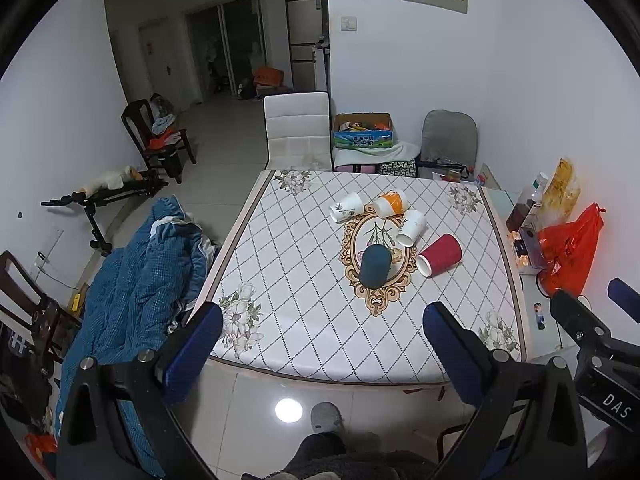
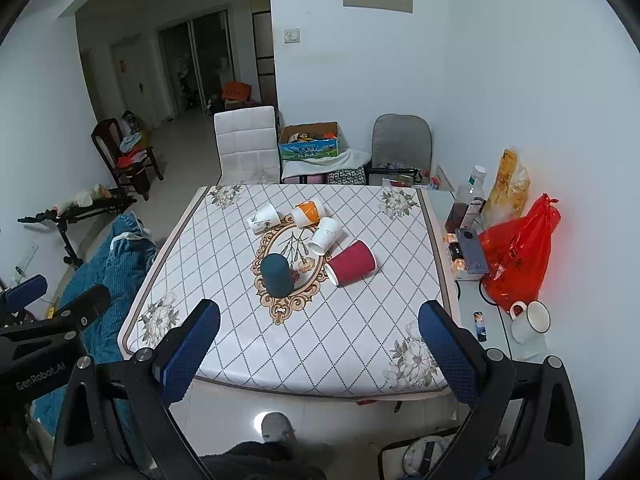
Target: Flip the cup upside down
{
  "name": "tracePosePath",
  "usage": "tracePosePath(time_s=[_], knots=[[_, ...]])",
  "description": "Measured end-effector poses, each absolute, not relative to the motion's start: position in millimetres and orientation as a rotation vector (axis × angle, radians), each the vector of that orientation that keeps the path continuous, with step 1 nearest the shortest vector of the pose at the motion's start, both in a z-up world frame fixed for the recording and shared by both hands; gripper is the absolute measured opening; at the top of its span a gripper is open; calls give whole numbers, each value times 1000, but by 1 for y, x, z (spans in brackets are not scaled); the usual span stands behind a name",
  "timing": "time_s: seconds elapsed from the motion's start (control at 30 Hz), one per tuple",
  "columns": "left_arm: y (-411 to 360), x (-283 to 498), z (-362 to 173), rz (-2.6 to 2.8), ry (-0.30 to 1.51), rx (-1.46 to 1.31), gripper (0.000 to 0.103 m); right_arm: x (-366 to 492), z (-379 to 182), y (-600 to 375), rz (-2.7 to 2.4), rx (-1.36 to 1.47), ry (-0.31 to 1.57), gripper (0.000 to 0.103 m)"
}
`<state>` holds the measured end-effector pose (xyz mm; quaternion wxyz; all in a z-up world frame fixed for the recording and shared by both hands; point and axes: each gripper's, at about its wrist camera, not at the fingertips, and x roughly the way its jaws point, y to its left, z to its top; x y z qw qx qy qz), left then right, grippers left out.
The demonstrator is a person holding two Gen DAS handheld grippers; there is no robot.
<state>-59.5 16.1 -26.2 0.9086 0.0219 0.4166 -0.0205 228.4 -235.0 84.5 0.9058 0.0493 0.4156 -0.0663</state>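
Several paper cups lie on the patterned table (image 1: 288, 264) (image 2: 224, 280). A dark teal cup (image 1: 375, 266) (image 2: 275, 275) stands upside down at the centre. A red cup (image 1: 440, 255) (image 2: 352, 263), a white cup (image 1: 411, 227) (image 2: 327, 235), an orange-and-white cup (image 1: 390, 203) (image 2: 307, 211) and a white printed cup (image 1: 346, 207) (image 2: 263, 218) lie on their sides behind it. My left gripper (image 1: 322, 330) is open and empty, held high before the table's near edge. My right gripper (image 2: 320, 328) is open and empty, likewise high and short of the cups.
A red plastic bag (image 2: 516, 252), bottles (image 2: 468, 204), a phone (image 2: 474, 252) and a white mug (image 2: 530, 322) crowd the side surface to the right. A blue blanket (image 1: 136, 292) lies left of the table. A white chair (image 1: 298, 130) and a cardboard box (image 1: 363, 130) stand behind it.
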Motion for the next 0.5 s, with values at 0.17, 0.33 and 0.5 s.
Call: tracePosePath(time_s=[0.17,0.33,0.5], knots=[[16,-60,-26,-44,859,46,103,227,84,-235,-135,100,861,101],[16,-59,-26,-43,859,43,103,225,83,-236,-130,100,866,101],[17,-61,-25,-45,859,43,103,222,82,-235,-127,97,868,101]])
